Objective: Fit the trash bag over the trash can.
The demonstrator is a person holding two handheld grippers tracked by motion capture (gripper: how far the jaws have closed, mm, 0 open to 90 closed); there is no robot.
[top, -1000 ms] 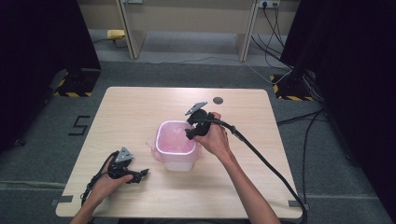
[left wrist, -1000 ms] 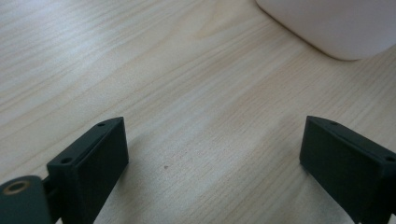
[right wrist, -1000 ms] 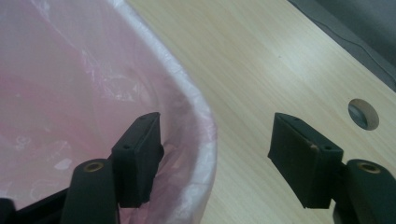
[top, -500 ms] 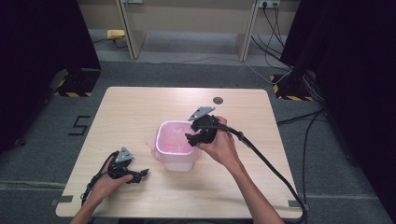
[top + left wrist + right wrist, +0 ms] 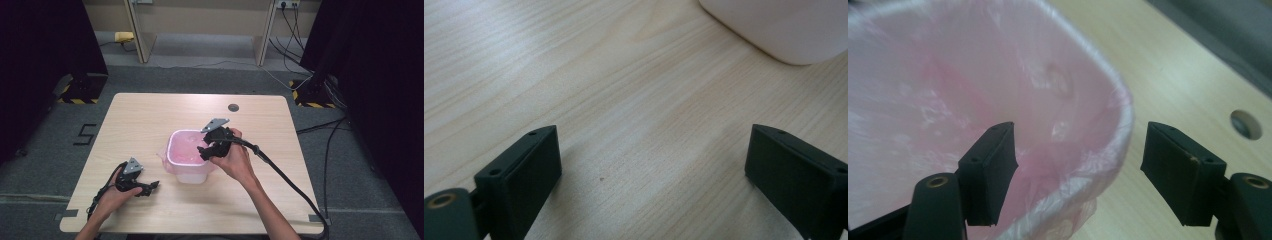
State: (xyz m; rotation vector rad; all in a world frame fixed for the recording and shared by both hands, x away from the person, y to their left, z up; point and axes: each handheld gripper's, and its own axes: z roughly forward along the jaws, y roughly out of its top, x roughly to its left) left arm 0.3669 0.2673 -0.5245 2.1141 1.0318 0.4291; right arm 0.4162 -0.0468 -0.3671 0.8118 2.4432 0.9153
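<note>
In the left gripper view the white bin [image 5: 774, 27] is cut off by the top edge; only its lower corner is visible. In the right gripper view the pink bag [image 5: 948, 90] is blurred, and the bin's bottom under it is hidden.

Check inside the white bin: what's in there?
A thin pink bag lines the white bin, folded over its rim. The right tongs straddle that rim, open. The crumpled film covers the bin's floor, so anything beneath is hidden.
</note>
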